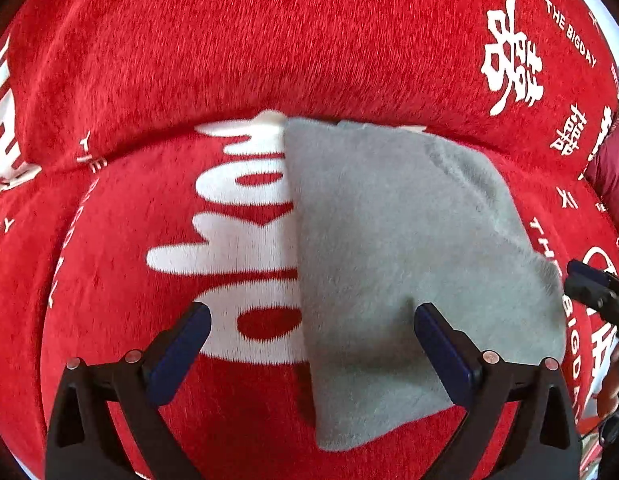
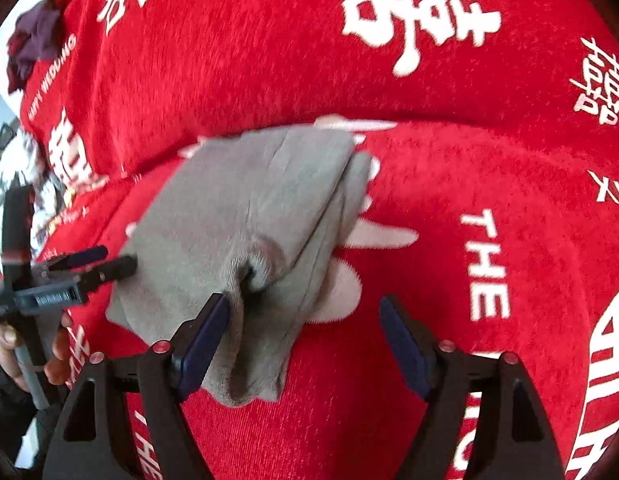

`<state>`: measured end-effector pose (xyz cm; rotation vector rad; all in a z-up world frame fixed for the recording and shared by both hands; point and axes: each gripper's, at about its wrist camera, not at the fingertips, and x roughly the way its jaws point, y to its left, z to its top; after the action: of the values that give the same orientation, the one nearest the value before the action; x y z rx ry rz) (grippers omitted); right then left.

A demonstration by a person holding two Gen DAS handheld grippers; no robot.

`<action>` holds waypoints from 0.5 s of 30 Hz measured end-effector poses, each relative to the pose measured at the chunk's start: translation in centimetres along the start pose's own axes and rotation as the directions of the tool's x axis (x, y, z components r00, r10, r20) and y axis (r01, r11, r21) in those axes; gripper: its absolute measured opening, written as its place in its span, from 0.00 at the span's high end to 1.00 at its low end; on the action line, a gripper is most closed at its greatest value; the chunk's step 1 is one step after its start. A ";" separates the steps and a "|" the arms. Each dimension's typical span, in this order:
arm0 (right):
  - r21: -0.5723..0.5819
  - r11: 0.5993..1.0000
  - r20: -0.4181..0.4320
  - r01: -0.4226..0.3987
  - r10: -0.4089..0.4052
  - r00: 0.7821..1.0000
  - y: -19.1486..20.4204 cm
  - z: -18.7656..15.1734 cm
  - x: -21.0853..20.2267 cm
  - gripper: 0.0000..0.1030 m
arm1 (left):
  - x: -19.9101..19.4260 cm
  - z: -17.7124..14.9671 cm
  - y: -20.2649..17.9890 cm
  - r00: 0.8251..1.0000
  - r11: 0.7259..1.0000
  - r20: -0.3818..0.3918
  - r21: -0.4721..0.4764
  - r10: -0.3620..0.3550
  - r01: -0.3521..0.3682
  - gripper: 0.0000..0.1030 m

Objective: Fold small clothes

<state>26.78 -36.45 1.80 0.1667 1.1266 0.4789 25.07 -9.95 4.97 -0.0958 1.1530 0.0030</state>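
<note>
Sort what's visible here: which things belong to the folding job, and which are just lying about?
Job:
- folded grey fleece garment
- left tool, open
- right tool, open

Lying about:
- red plush blanket with white lettering, the work surface
- crumpled purple cloth

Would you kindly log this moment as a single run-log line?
item: folded grey cloth on red blanket | left tongs: open, straddling cloth's left edge | right tongs: open, over cloth's right edge

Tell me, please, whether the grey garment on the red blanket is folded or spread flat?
Folded: the grey garment lies doubled on the red blanket, with stacked layer edges showing along its right side. Both tongs are open and hold nothing.
</note>
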 end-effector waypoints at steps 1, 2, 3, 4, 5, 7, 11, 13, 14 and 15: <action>0.019 1.000 0.000 0.011 -0.011 1.000 -0.4 0.6 0.2 0.21 | 0.0 0.3 0.1 1.000 1.000 0.000 -0.006 -0.008 0.008 0.01; 0.035 0.999 -0.001 0.012 -0.012 1.000 -0.9 0.9 0.3 0.21 | 0.1 0.5 0.3 1.000 1.000 0.001 -0.015 -0.015 0.015 0.01; 0.056 0.998 0.000 0.005 -0.005 1.000 -1.2 1.2 0.6 0.21 | 0.3 0.7 0.4 1.000 1.000 0.000 -0.020 -0.016 0.016 0.01; 0.082 0.997 0.004 -0.013 0.013 1.000 -1.5 1.7 1.0 0.21 | 0.5 0.9 0.6 1.000 1.000 -0.002 -0.026 -0.017 0.017 0.01; 0.103 0.994 0.009 -0.032 0.032 0.999 -1.9 1.8 1.1 0.21 | 0.8 1.1 0.7 1.000 0.999 -0.006 -0.031 -0.020 0.019 0.01; 0.144 0.987 0.014 -0.073 0.071 0.997 -2.2 2.5 1.5 0.21 | 1.6 1.5 0.6 1.000 0.999 -0.013 -0.034 -0.023 0.023 0.01; 0.171 0.982 -0.014 -0.078 0.081 0.997 -1.9 3.8 3.5 0.21 | 2.6 2.1 0.6 0.999 0.998 -0.022 -0.043 -0.040 0.039 0.01; 0.182 0.980 -0.038 -0.084 0.093 0.995 -1.8 4.4 4.6 0.21 | 3.0 2.4 0.5 0.998 0.998 -0.027 -0.049 -0.052 0.050 0.01; 0.185 0.979 -0.046 -0.086 0.097 0.994 -1.7 4.7 5.1 0.21 | 3.4 2.5 0.5 0.998 0.997 -0.031 -0.050 -0.058 0.056 0.01; 0.184 0.979 -0.056 -0.087 0.098 0.994 -1.6 4.9 5.5 0.21 | 3.6 2.6 0.4 0.998 0.997 -0.033 -0.049 -0.061 0.060 0.01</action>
<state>33.54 -34.88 -1.23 0.3663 1.2296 0.4665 28.90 -9.52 2.76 -0.1741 1.1842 -0.0248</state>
